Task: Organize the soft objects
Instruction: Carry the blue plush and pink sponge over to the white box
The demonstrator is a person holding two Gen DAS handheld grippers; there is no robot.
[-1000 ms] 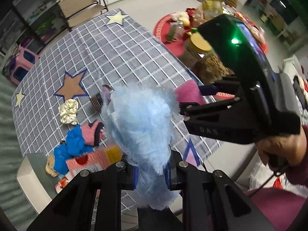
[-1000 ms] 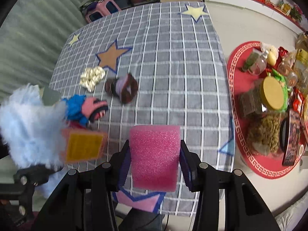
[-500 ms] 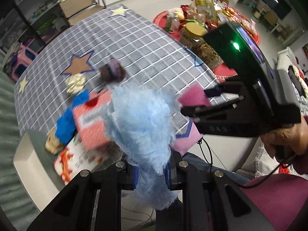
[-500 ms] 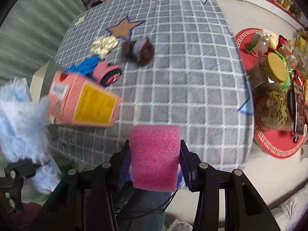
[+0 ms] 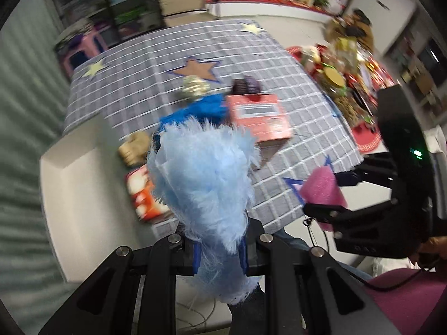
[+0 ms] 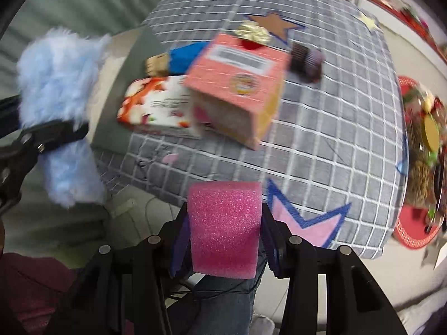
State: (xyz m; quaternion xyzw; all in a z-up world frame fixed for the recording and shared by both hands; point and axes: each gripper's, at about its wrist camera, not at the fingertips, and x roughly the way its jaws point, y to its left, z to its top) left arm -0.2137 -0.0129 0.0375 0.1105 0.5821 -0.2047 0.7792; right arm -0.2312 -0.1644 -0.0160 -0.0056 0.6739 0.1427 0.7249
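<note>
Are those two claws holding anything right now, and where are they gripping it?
Yes. The left gripper pinches a fluffy blue piece near its lower end; the right gripper clamps a pink sponge by its two sides.

Table, grey checked star-print cloth point(image 6: 321, 128): pink box point(image 6: 237, 83), blue cloth point(image 6: 185, 55), gold scrunchie point(image 6: 252, 32), dark scrunchie point(image 6: 307, 60).

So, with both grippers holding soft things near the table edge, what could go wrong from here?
1. The left gripper pinches only the lower end of the blue fluffy piece; most of it hangs free, so it may slip out or catch on the pink box.
2. The pink sponge is squeezed between the right gripper fingers; if released over the table edge it could fall to the floor.
</note>
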